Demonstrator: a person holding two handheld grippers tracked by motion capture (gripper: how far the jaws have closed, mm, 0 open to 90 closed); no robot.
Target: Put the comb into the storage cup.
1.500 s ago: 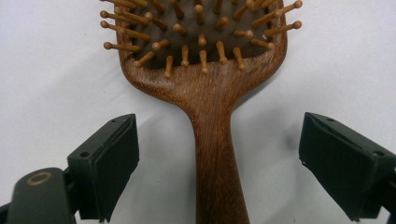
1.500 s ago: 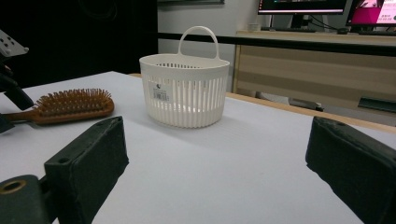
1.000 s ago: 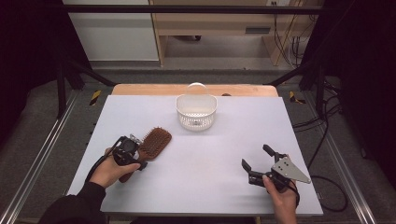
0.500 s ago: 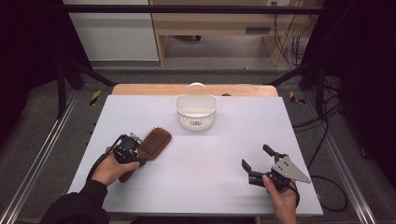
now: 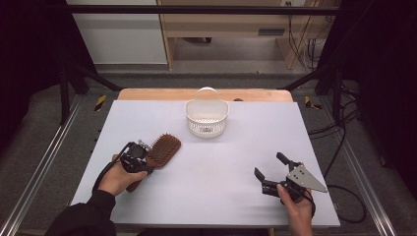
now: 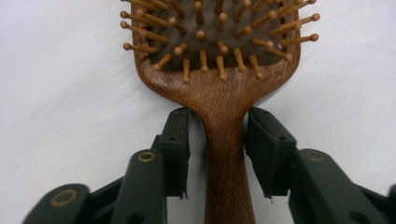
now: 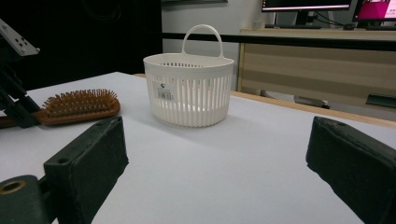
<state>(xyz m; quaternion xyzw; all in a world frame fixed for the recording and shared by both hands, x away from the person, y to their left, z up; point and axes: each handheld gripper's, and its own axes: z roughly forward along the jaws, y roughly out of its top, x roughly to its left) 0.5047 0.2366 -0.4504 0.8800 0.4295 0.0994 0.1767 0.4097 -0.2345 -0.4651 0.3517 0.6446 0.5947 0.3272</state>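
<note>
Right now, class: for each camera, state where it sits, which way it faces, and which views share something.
High view: above the table's near edge, facing forward and down; both forearms, left tool and right tool.
Left gripper view: on the left tool, along jaws flanking the hairbrush handle.
Right gripper view: on the right tool, level toward the basket.
All three show the hairbrush.

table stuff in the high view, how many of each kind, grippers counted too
wooden paddle hairbrush: 1
white plastic basket with handle: 1
hand-held grippers: 2, the left gripper with its jaws around the brush handle, the right gripper with nothing between its jaws
total: 4
</note>
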